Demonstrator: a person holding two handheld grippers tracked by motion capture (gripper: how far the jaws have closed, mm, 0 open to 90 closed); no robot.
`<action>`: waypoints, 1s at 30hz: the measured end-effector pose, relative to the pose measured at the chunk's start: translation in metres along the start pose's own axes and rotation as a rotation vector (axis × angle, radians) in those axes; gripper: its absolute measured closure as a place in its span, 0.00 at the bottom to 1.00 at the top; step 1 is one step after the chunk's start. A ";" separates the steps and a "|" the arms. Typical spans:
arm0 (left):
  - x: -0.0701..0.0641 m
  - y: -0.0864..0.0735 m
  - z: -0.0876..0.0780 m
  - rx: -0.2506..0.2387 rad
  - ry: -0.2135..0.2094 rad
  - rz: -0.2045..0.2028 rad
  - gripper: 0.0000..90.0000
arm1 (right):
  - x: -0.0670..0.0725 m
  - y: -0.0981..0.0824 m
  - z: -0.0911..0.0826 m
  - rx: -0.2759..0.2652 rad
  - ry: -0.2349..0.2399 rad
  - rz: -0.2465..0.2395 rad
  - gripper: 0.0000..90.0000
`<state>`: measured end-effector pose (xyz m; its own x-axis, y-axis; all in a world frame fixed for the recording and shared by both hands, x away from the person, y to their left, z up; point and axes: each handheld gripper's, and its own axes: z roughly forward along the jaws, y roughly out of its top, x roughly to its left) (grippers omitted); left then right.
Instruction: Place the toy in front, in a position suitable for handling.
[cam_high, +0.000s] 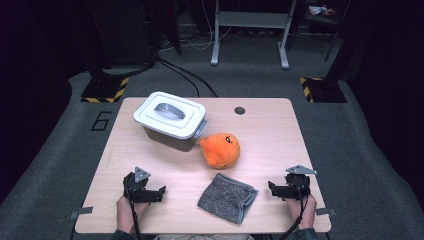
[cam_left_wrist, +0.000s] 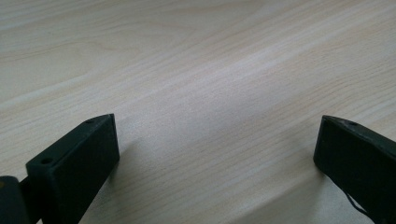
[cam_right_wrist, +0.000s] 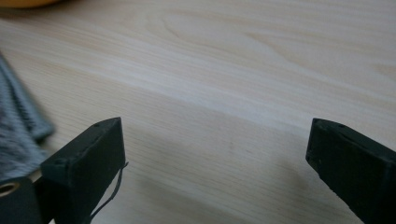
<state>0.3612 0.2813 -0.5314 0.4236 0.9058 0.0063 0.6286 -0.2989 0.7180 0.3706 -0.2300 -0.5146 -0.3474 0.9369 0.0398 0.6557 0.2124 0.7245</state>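
From above, the high view shows the left gripper (cam_high: 159, 191) and the right gripper (cam_high: 271, 187) resting low at the near edge of the wooden table (cam_high: 270, 130), each facing inward toward the folded grey cloth (cam_high: 227, 197) that lies between them. Beyond the cloth sits an orange plush toy (cam_high: 220, 149), just beside a lidded white storage box (cam_high: 170, 120) with a grey handle. Neither tool touches anything.

Along the left gripper view, the two black jaws stand spread wide over bare wood grain (cam_left_wrist: 201, 84), nothing between them.

Along the right gripper view, the jaws are likewise spread wide and empty; the cloth's fuzzy hem (cam_right_wrist: 18, 126) lies just beside the jaw on the view's left side, and a sliver of the orange toy (cam_right_wrist: 28, 2) sits at the top edge.

My judgement: the work is only starting. To begin well, I would pick the nearest thing, likely the cloth, come in low and level, and slide one jaw under its hem rather than pressing down
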 end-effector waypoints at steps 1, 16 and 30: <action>0.000 0.000 0.000 -0.002 0.001 0.000 0.00 | 0.004 0.003 -0.003 -0.006 0.007 -0.011 0.05; 0.000 0.000 0.000 0.003 0.003 0.007 0.00 | 0.077 0.030 -0.020 -0.030 0.153 -0.176 0.07; 0.000 0.000 0.000 0.002 0.003 0.008 0.00 | 0.127 0.027 -0.010 0.003 0.265 -0.290 0.10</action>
<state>0.3611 0.2816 -0.5315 0.4268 0.9042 0.0144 0.6261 -0.3069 0.7168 0.3374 -0.1080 -0.4838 -0.6796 0.7336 0.0100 0.5062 0.4591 0.7300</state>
